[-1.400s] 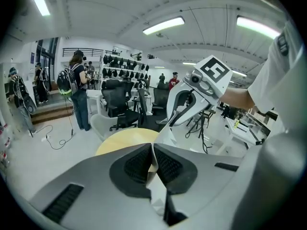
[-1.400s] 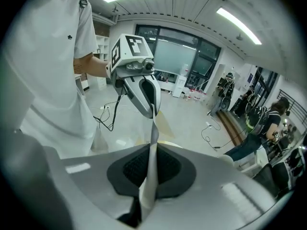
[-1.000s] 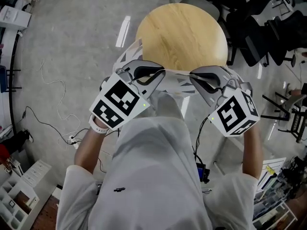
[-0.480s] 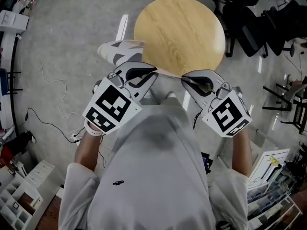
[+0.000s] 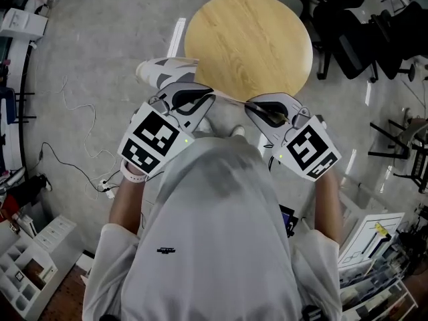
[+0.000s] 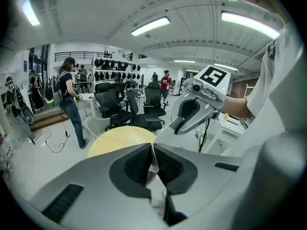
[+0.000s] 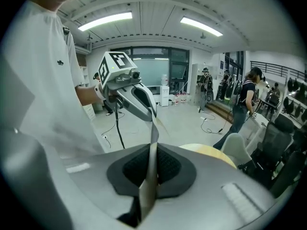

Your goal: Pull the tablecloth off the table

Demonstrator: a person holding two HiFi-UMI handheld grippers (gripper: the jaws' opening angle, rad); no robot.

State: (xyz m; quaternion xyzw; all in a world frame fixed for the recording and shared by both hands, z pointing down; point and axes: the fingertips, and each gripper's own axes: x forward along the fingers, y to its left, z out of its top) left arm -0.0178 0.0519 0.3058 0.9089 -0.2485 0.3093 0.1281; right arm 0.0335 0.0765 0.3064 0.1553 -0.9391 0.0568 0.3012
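Observation:
The round wooden table (image 5: 249, 45) shows a bare top. The white, grey-patterned tablecloth (image 5: 164, 72) hangs off its near left side, bunched, and runs down between my two grippers. My left gripper (image 5: 212, 99) is shut on a cloth edge (image 6: 152, 163), just in front of the table's near rim. My right gripper (image 5: 249, 107) is shut on a strip of the same cloth (image 7: 152, 169), which stretches up to the left gripper (image 7: 146, 111). The two grippers sit close together, tips facing each other, above my white shirt. The table (image 6: 120, 138) lies beyond the jaws.
Black office chairs (image 5: 361, 39) crowd the right of the table. Cables (image 5: 73, 132) trail over the grey floor at the left, and a white shelf unit (image 5: 27, 273) stands at the bottom left. A person (image 6: 72, 107) stands beyond the table.
Both grippers have drawn back from the table and shifted left with the cloth. The cloth has left the table's near rim and now hangs bunched at its left side.

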